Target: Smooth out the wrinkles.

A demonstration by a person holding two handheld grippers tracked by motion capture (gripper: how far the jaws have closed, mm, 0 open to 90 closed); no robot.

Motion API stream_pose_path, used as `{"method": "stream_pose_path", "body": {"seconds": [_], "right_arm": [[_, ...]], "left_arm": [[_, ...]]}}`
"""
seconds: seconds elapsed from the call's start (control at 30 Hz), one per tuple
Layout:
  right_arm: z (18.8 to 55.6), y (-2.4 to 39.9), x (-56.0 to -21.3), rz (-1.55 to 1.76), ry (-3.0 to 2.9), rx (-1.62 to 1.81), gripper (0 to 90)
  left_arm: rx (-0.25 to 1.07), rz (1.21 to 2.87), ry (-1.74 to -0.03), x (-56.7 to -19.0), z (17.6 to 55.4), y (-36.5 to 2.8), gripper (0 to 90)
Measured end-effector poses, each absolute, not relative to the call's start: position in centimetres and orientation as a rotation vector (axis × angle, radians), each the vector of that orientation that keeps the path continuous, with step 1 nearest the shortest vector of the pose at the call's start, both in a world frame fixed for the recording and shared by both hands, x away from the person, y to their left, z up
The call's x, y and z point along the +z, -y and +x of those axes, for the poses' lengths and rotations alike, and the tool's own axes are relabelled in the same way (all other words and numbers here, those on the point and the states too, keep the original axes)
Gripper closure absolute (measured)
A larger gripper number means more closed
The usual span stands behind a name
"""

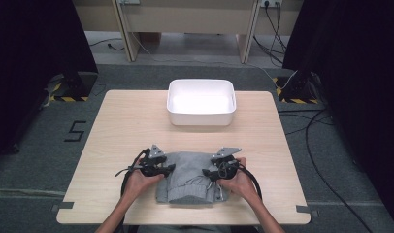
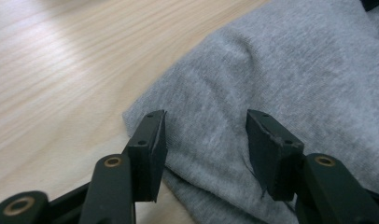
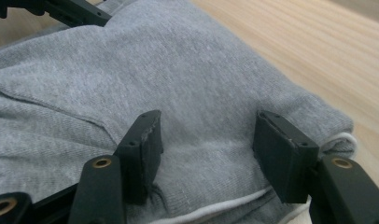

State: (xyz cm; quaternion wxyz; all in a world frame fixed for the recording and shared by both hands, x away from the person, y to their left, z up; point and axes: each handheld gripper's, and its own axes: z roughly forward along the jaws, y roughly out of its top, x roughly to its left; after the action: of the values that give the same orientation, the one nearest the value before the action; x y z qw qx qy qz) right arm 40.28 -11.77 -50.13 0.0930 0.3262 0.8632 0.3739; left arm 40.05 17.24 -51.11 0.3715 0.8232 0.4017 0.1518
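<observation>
A folded grey sweat garment [image 1: 190, 180] lies near the front edge of the wooden table [image 1: 132, 121]. My left gripper [image 1: 171, 168] rests at its left edge, and its jaws stand apart [image 2: 204, 140] astride the cloth's [image 2: 281, 70] corner without pinching it. On the right side sits my right gripper [image 1: 207, 173]. Its jaws are also apart [image 3: 206, 140] over the fabric [image 3: 178, 70], near a white cord [image 3: 215, 210] at the hem. The left gripper's black frame [image 3: 61, 11] shows across the garment in the right gripper view.
A white rectangular bin [image 1: 201, 117] stands at the back middle of the table, with nothing visible inside. Bare wood [image 2: 61, 70] stretches between it and the garment. Cables and dark stands [image 1: 302, 82] lie on the floor beyond the table.
</observation>
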Motion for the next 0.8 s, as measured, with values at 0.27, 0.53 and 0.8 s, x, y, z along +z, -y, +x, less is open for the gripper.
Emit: {"method": "stream_pose_path", "body": {"seconds": [0.27, 0.53, 0.8], "right_arm": [[41.8, 10.3, -50.1, 0.967, -2.571, 1.122, 42.8], [43.5, 8.2, -50.1, 0.961, -2.58, 1.128, 42.8], [45.2, 5.7, -50.2, 0.949, -2.588, 1.148, 42.7]], "left_arm": [[0.4, 2.108, -1.069, -51.0, 41.2, -18.7, 48.2], [0.42, 2.085, -1.117, -51.1, 42.6, -20.8, 47.7], [0.434, 2.064, -1.175, -51.1, 44.0, -23.4, 47.7]]}}
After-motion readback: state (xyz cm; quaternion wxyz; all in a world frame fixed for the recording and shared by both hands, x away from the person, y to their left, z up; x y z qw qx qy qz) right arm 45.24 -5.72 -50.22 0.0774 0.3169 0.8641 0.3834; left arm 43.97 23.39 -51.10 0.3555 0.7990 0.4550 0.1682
